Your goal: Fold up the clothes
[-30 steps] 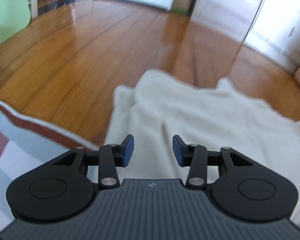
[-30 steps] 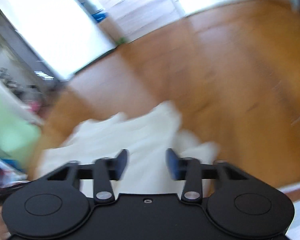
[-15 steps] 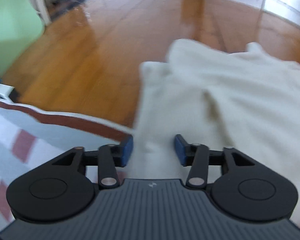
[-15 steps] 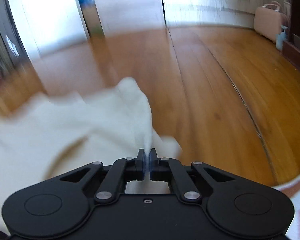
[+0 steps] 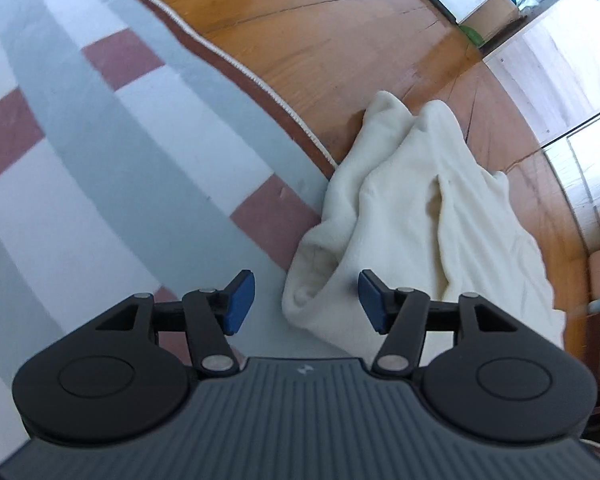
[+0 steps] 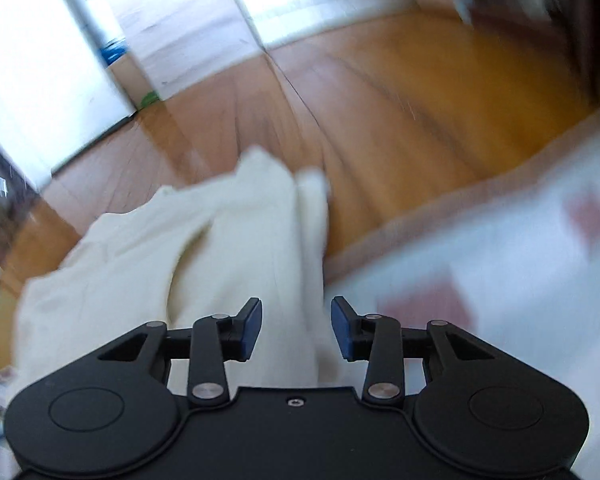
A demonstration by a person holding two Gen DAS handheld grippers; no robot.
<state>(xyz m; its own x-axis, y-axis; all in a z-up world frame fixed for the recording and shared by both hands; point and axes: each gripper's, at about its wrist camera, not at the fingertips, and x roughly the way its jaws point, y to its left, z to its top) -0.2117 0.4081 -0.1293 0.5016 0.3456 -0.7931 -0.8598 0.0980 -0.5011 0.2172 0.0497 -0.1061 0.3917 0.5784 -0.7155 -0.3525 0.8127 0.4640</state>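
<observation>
Cloth: cream cloth [image 5: 412, 216] lies crumpled, partly on the rug and partly on the wood floor past the rug's edge; it also shows in the right view [image 6: 204, 256].
Rug: rug [image 5: 100, 168] has grey, white and dark red blocks and a brown border with a pale cord; the near end of the cloth lies over that border.
Floor: wood floor [image 5: 324, 36] is shiny and orange-brown, on the far side of the rug.
Left tool: left tool [image 5: 307, 302] has its 2 blue pads spread wide; the rolled near end of the cloth sits between them, not pinched.
Right tool: right tool [image 6: 296, 327] is also spread, with a fold of the cloth running between its pads; whether a pad touches it cannot be told.
Blur: right view is smeared, so small things there are hard to see.
</observation>
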